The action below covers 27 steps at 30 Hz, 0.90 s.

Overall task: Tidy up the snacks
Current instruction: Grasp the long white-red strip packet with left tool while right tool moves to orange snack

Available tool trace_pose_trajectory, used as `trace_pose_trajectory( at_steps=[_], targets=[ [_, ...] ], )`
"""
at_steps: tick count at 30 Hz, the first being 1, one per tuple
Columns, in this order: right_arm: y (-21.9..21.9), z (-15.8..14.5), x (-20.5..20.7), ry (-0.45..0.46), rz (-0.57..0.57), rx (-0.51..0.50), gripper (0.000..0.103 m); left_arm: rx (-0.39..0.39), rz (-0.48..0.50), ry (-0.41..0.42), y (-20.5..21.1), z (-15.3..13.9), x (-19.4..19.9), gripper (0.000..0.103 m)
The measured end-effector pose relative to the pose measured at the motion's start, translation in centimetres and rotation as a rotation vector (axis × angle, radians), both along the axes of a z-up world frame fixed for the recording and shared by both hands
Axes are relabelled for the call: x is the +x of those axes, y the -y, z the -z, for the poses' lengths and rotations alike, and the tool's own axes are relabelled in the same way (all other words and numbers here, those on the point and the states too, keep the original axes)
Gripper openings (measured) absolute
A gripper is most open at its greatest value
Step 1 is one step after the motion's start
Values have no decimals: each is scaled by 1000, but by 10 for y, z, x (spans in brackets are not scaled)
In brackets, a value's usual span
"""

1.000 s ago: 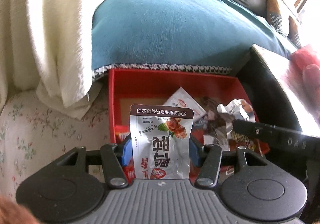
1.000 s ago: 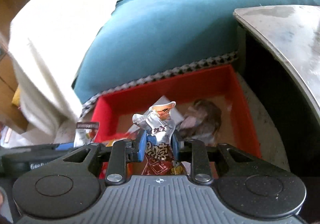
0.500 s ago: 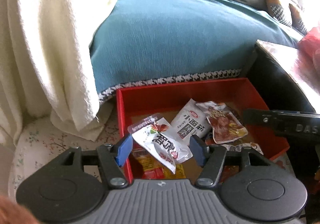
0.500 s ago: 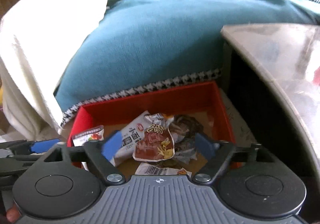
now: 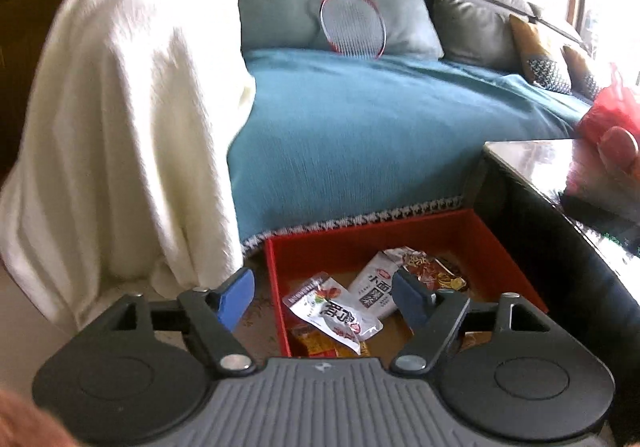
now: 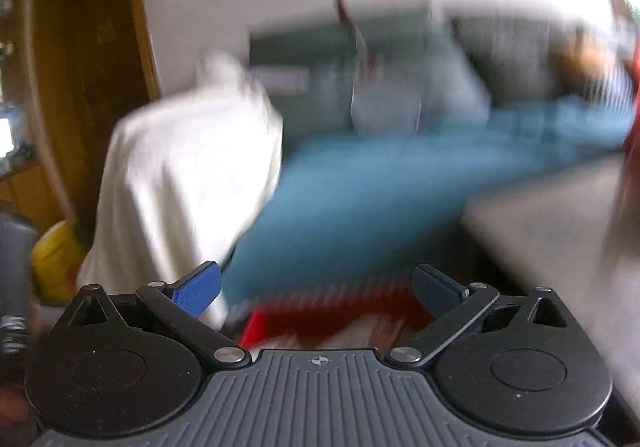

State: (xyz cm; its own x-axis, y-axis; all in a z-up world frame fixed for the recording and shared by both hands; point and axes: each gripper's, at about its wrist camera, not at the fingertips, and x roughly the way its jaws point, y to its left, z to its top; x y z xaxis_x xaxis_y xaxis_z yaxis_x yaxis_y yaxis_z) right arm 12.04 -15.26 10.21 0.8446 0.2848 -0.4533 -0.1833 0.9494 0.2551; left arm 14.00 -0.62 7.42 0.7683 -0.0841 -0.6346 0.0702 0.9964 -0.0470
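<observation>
Teal sofa throw (image 5: 384, 135) behind red box (image 5: 400, 239), cream blanket (image 5: 132, 127) alongside

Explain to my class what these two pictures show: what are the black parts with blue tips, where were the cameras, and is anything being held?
Each picture comes from a camera mounted on a hand-held two-finger gripper, looking forward along its blue-padded fingers. The left gripper hovers above a red rectangular box on the floor beside a sofa under a teal blanket. In the box lie snack packets, among them a white packet with red print. The right gripper gives a blurred view of the same room. Both grippers have just opened; nothing sits between their fingers.
</observation>
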Motion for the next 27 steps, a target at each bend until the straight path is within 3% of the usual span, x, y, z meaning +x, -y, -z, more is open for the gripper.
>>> trace_pose_trajectory(
  at_steps=[2, 4, 8, 9, 11, 14, 17, 21, 24, 27],
  targets=[
    [6, 2, -3, -30, 53, 66, 103, 30, 0, 23, 1, -4, -11, 79],
    [10, -7, -18, 44, 82, 91, 103, 48, -5, 43, -2, -7, -22, 80],
    [2, -11, -62, 205, 41, -16, 103, 78, 9, 50, -14, -5, -46, 87],
    [1, -4, -66, 164, 34, -25, 103, 95, 17, 35, -18, 0, -51, 88],
    [-4, 18, -73, 0, 12, -71, 103, 113, 42, -16, -26, 13, -59, 88],
    [-17, 49, -83, -131, -38, -193, 103, 103, 64, -157, -42, 42, -60, 88],
    [-27, 64, -91, -193, -78, -215, 102, 83, 21, -295, -54, 74, -56, 87],
    [-32, 67, -90, -199, -82, -238, 103, -64, -80, -458, -68, 104, -46, 87],
    [-35, 63, -90, -200, -97, -216, 103, -146, -170, -499, -71, 112, -41, 86],
    [-32, 66, -89, -201, -107, -203, 103, -153, -263, -504, -63, 118, -35, 87]
  ],
)
